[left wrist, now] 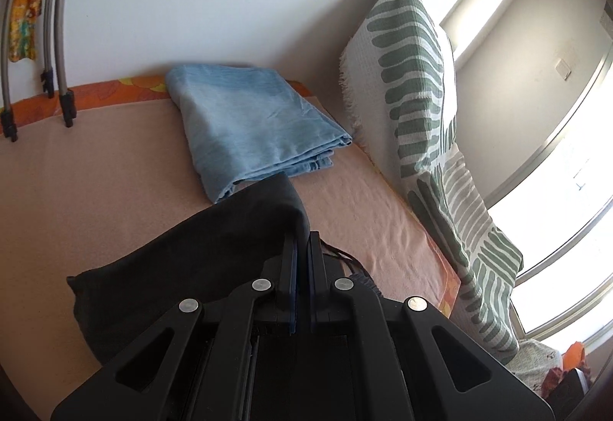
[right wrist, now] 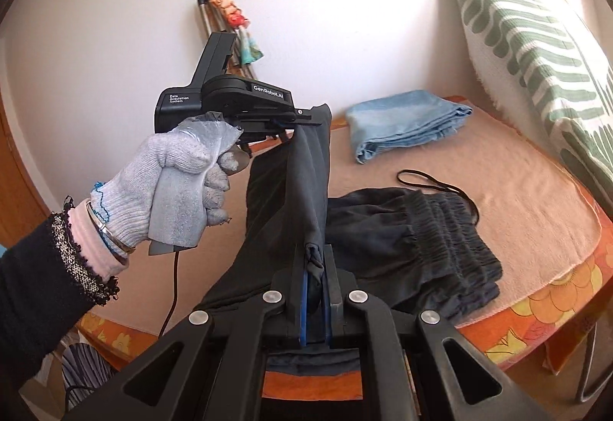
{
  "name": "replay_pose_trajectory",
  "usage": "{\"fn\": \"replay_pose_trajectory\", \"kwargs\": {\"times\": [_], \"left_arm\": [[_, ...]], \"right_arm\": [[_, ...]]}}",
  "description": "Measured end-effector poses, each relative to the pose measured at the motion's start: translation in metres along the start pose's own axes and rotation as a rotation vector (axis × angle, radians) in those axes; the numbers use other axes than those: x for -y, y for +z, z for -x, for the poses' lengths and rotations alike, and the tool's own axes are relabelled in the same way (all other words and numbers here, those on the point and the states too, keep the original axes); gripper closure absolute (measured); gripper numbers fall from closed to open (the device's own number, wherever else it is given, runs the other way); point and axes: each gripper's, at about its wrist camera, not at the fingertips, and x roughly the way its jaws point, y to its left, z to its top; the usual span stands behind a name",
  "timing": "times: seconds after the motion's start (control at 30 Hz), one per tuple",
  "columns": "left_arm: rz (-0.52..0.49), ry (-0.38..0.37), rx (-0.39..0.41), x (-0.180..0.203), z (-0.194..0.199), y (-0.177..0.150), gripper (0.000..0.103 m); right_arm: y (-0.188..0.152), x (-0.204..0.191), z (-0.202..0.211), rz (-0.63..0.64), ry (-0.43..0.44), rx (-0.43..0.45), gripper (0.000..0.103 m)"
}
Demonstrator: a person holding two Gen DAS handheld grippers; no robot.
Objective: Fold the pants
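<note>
The black pants [right wrist: 402,229] lie partly on the peach blanket [right wrist: 498,183], their gathered waistband [right wrist: 452,237] and drawstring [right wrist: 436,183] to the right. Both grippers hold the leg end lifted above the bed. My right gripper [right wrist: 315,260] is shut on a bunched fold of the black fabric. My left gripper [right wrist: 306,118], held by a gloved hand [right wrist: 180,183], is shut on the other corner of the hem, stretching the cloth between them. In the left wrist view the left gripper [left wrist: 302,240] is shut on the black pants [left wrist: 191,256], which drape to the left.
Folded light-blue jeans [left wrist: 253,125] lie at the far side of the bed, also in the right wrist view [right wrist: 406,122]. A green-and-white patterned cushion [left wrist: 417,76] leans against the wall on the right. A drying rack [left wrist: 57,37] stands at the left wall. A window [left wrist: 567,191] is on the right.
</note>
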Motion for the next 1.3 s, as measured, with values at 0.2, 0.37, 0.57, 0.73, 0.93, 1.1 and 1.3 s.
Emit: {"fn": "replay_pose_trajectory", "kwargs": {"times": [0.2, 0.37, 0.57, 0.73, 0.93, 1.1, 1.3], "left_arm": [[-0.063, 0.007, -0.082, 0.045, -0.062, -0.006, 0.100], [-0.085, 0.026, -0.132, 0.061, -0.091, -0.011, 0.098], [-0.051, 0.018, -0.122, 0.058, -0.080, -0.001, 0.088], [-0.075, 0.023, -0.053, 0.049, -0.032, 0.005, 0.083], [-0.111, 0.040, -0.018, 0.024, 0.041, -0.038, 0.081], [-0.107, 0.020, -0.103, 0.013, 0.054, -0.116, 0.081], [-0.052, -0.008, -0.149, 0.017, 0.039, -0.181, 0.081]], "right_arm": [[-0.013, 0.069, 0.014, -0.130, -0.088, -0.031, 0.100], [-0.026, 0.106, 0.012, -0.219, -0.102, -0.090, 0.100], [-0.034, 0.116, 0.005, -0.240, -0.134, -0.135, 0.095], [-0.034, 0.129, 0.010, -0.245, -0.200, -0.152, 0.070], [-0.009, 0.131, 0.025, -0.169, -0.184, -0.096, 0.065], [0.025, 0.114, 0.007, -0.039, -0.110, -0.086, 0.061], [0.037, 0.076, -0.057, 0.157, 0.017, -0.259, 0.064]]}}
